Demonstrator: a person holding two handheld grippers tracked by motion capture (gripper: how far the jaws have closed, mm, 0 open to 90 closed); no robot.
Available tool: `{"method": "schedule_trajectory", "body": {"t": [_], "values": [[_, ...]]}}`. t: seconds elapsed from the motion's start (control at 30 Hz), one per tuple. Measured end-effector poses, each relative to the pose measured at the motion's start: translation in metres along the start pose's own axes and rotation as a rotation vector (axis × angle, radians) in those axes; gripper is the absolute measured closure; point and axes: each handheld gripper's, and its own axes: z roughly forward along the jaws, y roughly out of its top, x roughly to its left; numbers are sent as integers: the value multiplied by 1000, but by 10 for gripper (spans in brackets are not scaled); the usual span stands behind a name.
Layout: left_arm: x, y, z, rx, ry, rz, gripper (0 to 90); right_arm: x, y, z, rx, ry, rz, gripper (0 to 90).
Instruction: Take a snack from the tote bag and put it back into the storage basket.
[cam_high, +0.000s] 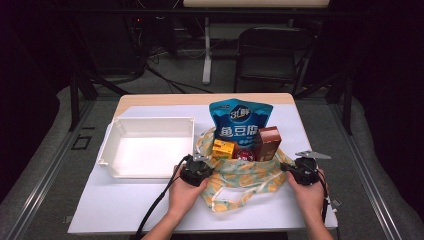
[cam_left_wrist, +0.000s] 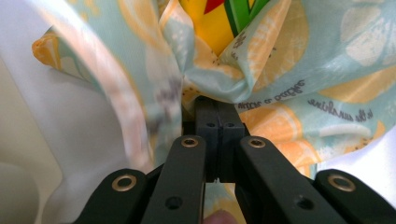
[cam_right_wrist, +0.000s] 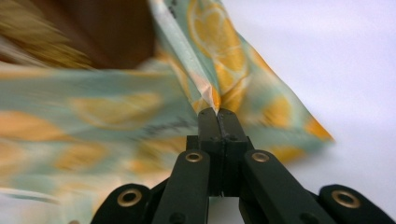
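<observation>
On a white table in a dark room, both grippers' fingers clamp the lemon-print bag.

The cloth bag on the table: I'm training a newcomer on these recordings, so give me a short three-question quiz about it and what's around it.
1. True or false: both hand-held grippers, the left hand-held gripper and the right hand-held gripper, are shut on the cloth bag.
2. Which stands tallest in the bag? A) blue pouch B) brown carton C) yellow box
3. What lies on the table just left of the bag in the high view?

Key: 1 true, each pinches the bag's fabric; 2 A; 3 a white tray, with nothing in it.
</observation>
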Motion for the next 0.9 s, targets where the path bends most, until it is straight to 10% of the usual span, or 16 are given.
{"method": "schedule_trajectory", "body": {"t": [0.17, 0.53, 0.77, 0.9], "values": [[2, -4, -13, -64, -29, -15, 861, -9, -4, -4, 27, 1, -22, 857], [-8, 17, -61, -290, -56, 0, 501, 21, 5, -55, -286, 143, -108, 494], [-9, 30, -47, -257, -30, 3, 362, 54, 4, -47, -296, 237, -174, 367], [-9, 32, -37, -207, -12, 7, 498, 68, -2, -35, -258, 234, -224, 384]]}}
